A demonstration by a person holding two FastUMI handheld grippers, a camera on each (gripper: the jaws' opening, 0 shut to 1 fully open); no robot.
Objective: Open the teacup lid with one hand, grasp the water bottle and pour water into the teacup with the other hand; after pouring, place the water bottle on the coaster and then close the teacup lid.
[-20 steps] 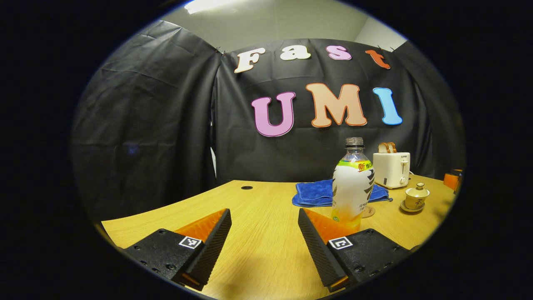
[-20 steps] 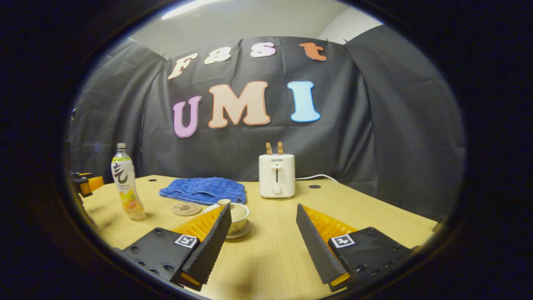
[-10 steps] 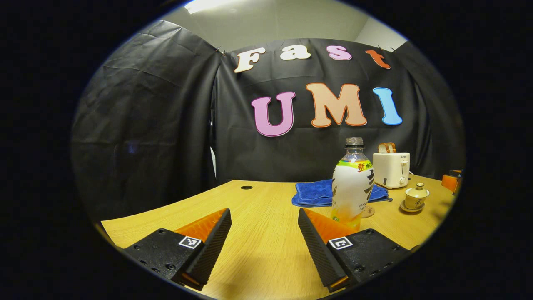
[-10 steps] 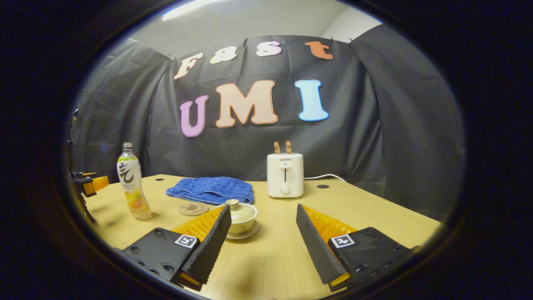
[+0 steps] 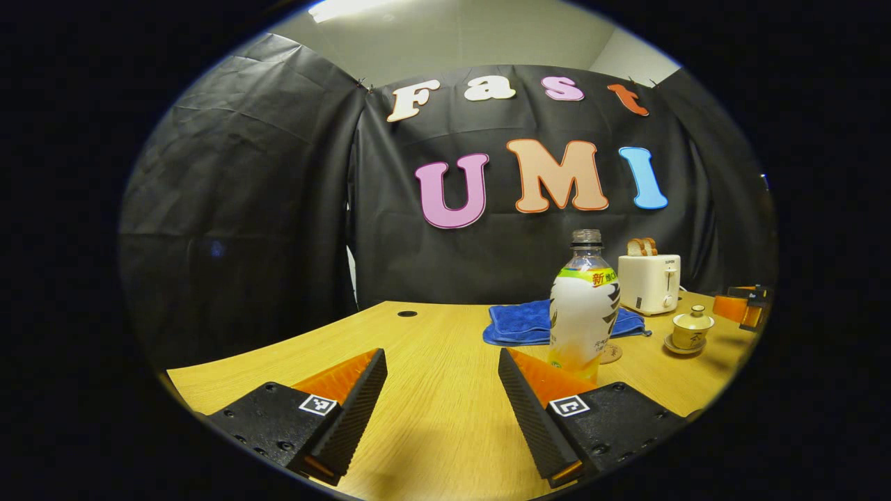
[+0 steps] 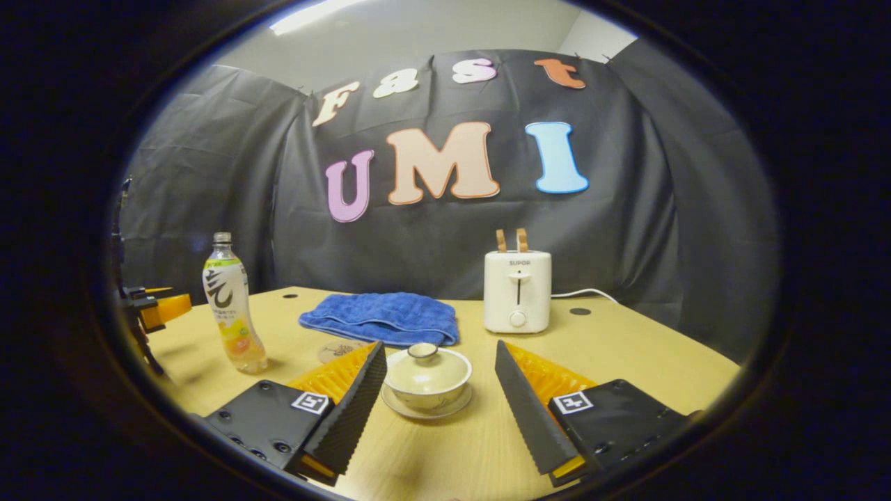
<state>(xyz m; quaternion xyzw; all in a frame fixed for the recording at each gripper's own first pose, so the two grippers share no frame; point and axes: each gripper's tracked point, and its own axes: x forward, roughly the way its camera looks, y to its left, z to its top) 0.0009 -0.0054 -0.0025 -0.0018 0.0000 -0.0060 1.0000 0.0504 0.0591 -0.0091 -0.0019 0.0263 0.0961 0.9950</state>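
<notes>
The right gripper (image 6: 438,379) stood wide open and empty, the lidded cream ceramic teacup (image 6: 427,376) centred just beyond its jaws. The lid's small knob (image 6: 422,351) wanted a gentle, level pinch. The left gripper (image 5: 442,379), likewise open and empty, had the clear plastic water bottle (image 5: 583,306) ahead, right of its jaws.

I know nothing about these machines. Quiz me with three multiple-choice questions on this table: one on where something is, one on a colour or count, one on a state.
1. Where is the small cream lidded teacup?
A. between the right gripper fingers
B. on the folded blue towel
C. behind the white toaster

2. How many bread slices stand in the toaster?
A. none
B. two
C. four

3. The teacup lid is
A. on
B. off
C. held

Answers: 1 A, the cup sits in the gap between the open fingers. 2 B, two slices poke up. 3 A, the lid rests on the cup.
</notes>
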